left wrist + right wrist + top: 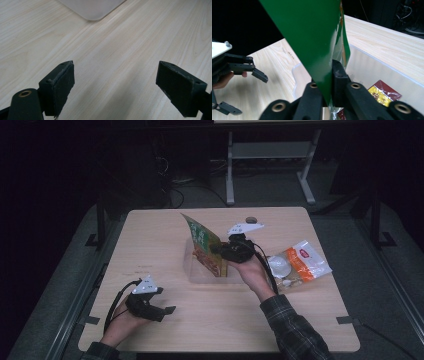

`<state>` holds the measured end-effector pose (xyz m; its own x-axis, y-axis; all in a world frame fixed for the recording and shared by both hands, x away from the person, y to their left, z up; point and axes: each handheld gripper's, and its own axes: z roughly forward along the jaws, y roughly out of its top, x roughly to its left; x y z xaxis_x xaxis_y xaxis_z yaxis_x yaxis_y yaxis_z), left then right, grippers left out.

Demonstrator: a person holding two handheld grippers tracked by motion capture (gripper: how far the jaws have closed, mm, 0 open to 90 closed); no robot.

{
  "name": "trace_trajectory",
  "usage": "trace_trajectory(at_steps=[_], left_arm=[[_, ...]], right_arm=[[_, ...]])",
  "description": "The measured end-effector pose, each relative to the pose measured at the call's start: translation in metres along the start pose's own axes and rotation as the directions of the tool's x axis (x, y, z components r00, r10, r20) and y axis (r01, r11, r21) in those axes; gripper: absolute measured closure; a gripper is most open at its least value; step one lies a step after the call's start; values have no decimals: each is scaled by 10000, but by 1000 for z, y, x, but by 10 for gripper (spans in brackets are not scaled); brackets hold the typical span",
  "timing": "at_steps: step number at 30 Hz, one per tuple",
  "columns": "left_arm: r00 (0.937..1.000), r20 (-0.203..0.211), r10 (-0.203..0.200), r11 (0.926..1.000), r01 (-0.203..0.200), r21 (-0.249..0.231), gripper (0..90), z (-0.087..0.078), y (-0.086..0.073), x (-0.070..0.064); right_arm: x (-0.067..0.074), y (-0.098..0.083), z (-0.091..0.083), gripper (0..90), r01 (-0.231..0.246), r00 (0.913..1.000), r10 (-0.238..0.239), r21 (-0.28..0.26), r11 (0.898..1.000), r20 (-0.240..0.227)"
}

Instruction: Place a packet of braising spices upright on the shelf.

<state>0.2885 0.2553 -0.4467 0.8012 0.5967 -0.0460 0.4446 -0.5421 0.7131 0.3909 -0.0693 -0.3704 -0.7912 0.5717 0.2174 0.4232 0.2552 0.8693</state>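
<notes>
A green snack bag (202, 245) stands tilted over a clear plastic tray (200, 276) at the middle of the table. My right gripper (216, 249) is shut on the bag's edge; in the right gripper view the green bag (312, 37) runs down between the jaws of the right gripper (328, 77). A red and yellow packet (383, 95) lies in the tray (372, 65). My left gripper (165, 312) rests low at the table's front left, open with bare wood between its fingers (60, 87). The left gripper (244, 92) is also in the right gripper view, at far left.
A white and orange pouch (302, 262) with a white round piece (279, 266) lies right of the tray. A small dark disc (251, 219) sits near the far edge. A corner of the tray (92, 8) lies ahead of the left gripper.
</notes>
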Motion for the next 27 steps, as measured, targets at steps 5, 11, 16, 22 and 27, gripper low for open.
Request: trace_trajectory(at_steps=[5, 11, 16, 22, 27], left_arm=[[10000, 2, -19, 10000, 19, 41, 148, 0, 0, 0], [10000, -3, 89, 9999, -89, 133, 148, 1, 0, -1], [9997, 65, 249, 9995, -250, 184, 149, 3, 0, -3], [9995, 117, 309, 9992, -312, 245, 149, 3, 0, -4], [9991, 164, 390, 9989, -394, 254, 152, 3, 2, -5]], right_arm=[[3, 5, -7, 757, 183, 9998, -184, -127, 9998, -123], [5, 10, -18, 646, 182, 9995, -188, -229, 9996, -247], [9, 16, -33, 512, 215, 9997, -217, -254, 9994, -65], [12, 11, -51, 462, 669, 9975, -666, -141, 9977, 255], [15, -5, -70, 443, 923, 9954, -926, 144, 9956, 239]])
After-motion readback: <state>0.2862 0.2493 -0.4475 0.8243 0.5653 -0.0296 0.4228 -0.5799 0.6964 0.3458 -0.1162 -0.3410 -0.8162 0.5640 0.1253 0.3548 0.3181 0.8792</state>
